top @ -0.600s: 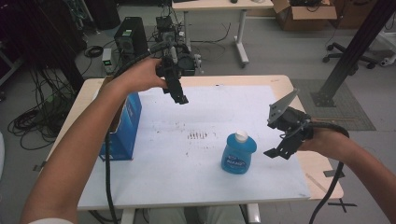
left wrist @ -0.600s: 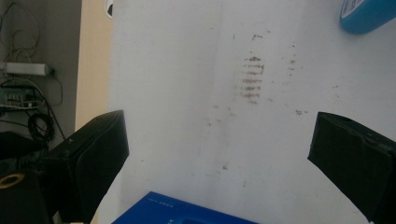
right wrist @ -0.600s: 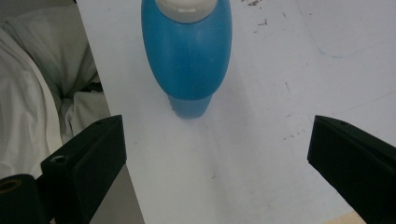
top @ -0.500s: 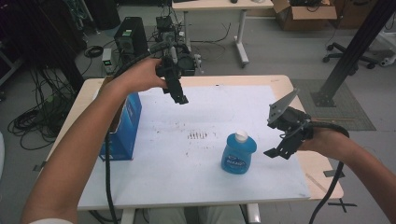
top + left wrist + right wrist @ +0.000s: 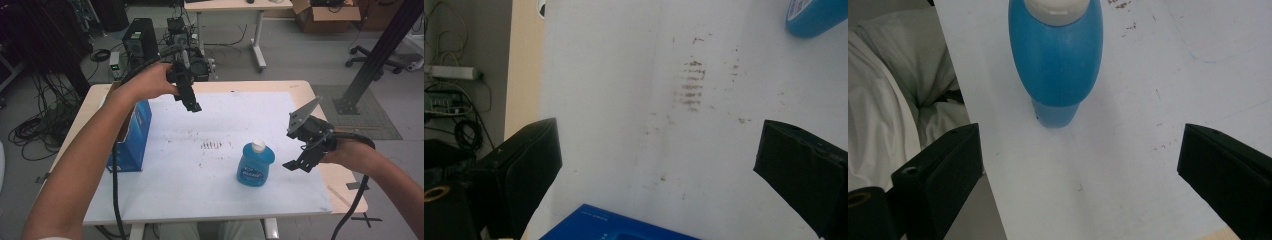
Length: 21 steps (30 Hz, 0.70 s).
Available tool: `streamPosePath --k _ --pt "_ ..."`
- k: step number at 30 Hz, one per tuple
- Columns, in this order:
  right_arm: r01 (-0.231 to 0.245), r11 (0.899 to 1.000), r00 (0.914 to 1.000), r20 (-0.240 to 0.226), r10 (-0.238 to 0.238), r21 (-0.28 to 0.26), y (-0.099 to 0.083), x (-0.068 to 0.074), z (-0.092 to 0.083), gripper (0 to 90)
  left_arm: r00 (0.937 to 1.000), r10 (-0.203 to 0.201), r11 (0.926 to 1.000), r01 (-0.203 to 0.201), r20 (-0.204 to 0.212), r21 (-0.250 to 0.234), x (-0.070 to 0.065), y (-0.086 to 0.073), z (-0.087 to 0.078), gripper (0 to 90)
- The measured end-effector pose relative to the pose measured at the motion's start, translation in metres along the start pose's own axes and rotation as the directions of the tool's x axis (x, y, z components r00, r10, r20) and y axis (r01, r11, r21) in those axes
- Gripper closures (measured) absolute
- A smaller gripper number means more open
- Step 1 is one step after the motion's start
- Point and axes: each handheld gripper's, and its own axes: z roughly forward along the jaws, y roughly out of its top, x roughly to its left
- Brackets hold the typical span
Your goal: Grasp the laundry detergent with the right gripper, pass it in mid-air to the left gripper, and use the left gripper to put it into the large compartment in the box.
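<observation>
White-covered counter, wide and mostly bare. Blue box upright near its left edge. Blue bottle upright toward the front right. Right tool just beside it, spread wide, empty. Left tool raised, equally wide, empty. Risk: tall bottle toppled by a glancing sideways approach.

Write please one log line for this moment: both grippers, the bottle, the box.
left gripper: open, above table | right gripper: open, beside bottle, not touching | blue bottle: upright on white mat | blue box: at mat's left edge
</observation>
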Motion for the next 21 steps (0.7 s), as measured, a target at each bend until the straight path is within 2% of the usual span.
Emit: streamPosePath --k 21 --pt "-0.018 0.997 0.9997 -0.017 0.017 -0.070 -0.014 0.005 0.010 3.7 1.0000 -0.002 1.0000 0.002 -0.006 0.000 -0.002 0.002 -0.002 5.2"
